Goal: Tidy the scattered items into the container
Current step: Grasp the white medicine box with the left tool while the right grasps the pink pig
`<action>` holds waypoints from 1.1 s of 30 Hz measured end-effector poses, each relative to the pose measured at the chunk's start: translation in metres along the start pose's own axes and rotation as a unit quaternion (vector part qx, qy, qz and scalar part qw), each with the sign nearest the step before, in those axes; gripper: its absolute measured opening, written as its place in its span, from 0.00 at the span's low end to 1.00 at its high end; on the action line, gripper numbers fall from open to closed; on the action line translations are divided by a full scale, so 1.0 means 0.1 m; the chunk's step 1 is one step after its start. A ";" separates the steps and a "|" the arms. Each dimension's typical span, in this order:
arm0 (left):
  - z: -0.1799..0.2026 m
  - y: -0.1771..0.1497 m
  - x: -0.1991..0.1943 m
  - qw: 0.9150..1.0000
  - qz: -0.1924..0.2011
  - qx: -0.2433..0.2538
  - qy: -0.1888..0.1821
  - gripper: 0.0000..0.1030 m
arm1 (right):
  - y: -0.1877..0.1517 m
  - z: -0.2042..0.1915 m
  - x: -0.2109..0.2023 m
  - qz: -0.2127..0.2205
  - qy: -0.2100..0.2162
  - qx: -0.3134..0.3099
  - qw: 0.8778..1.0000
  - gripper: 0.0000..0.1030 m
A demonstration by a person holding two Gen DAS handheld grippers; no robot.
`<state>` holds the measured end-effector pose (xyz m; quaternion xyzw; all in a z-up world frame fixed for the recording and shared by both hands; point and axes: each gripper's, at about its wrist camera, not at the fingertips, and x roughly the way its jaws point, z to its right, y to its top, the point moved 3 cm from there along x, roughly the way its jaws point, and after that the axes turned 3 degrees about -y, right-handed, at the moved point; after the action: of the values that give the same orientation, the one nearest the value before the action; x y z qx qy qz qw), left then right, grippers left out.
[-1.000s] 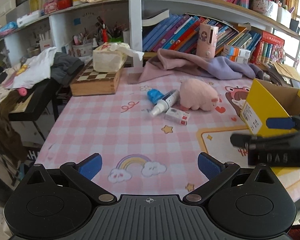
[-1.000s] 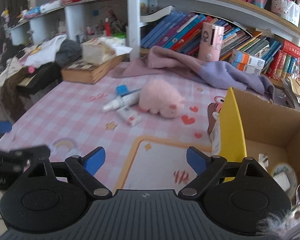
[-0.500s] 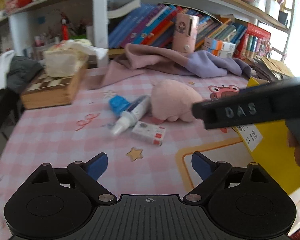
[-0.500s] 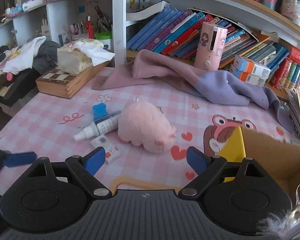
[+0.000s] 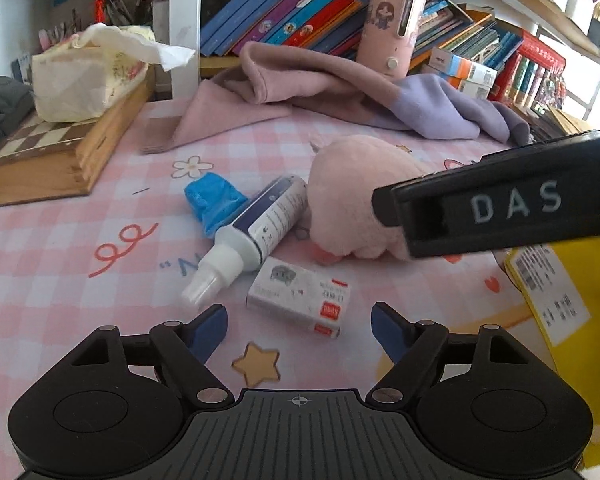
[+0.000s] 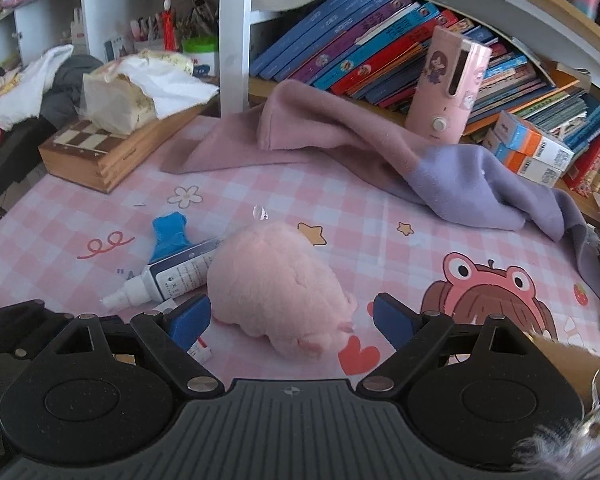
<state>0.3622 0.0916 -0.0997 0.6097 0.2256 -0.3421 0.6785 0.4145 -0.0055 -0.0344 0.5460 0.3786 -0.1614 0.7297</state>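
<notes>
Change over the last second: both grippers had advanced from the near edge of the table toward the cluster of loose items; the cardboard box (image 5: 556, 280), which had filled the right of both views, had slid almost out of frame.
Meaning for the task: judged as the approach to a pick; nothing was yet grasped, and four items remained outside the box.
Left gripper (image 5: 299, 322): fingers spread wide, empty, the small white carton (image 5: 298, 296) lying just ahead between the tips.
Right gripper (image 6: 290, 316): fingers spread wide, empty, the pink plush toy (image 6: 276, 286) between and just beyond the tips.
Items on the table: spray bottle (image 5: 256, 228) lay on its side, touching the plush toy at its base end; a crumpled blue item (image 5: 214, 202) lay touching the bottle on its far side.
Shown only by the left view: the carton in full, the box's yellow wall with its label, and the right gripper's body crossing above the plush toy.
Shown only by the right view: the plush toy unobstructed, a frog print (image 6: 488, 292) on the tablecloth, and the left gripper as a dark shape at lower left.
Hidden: the box's interior, in both views.
</notes>
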 end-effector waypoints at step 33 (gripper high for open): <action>-0.09 -0.28 -0.84 1.000 0.025 -0.008 -0.006 0.56 | -0.20 -0.17 -0.25 -0.031 0.071 0.004 0.997 0.75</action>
<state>0.2867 0.1157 -0.0585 0.6073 0.2087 -0.3269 0.6934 0.3785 -0.0010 -0.0312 0.5472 0.4455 -0.1468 0.6933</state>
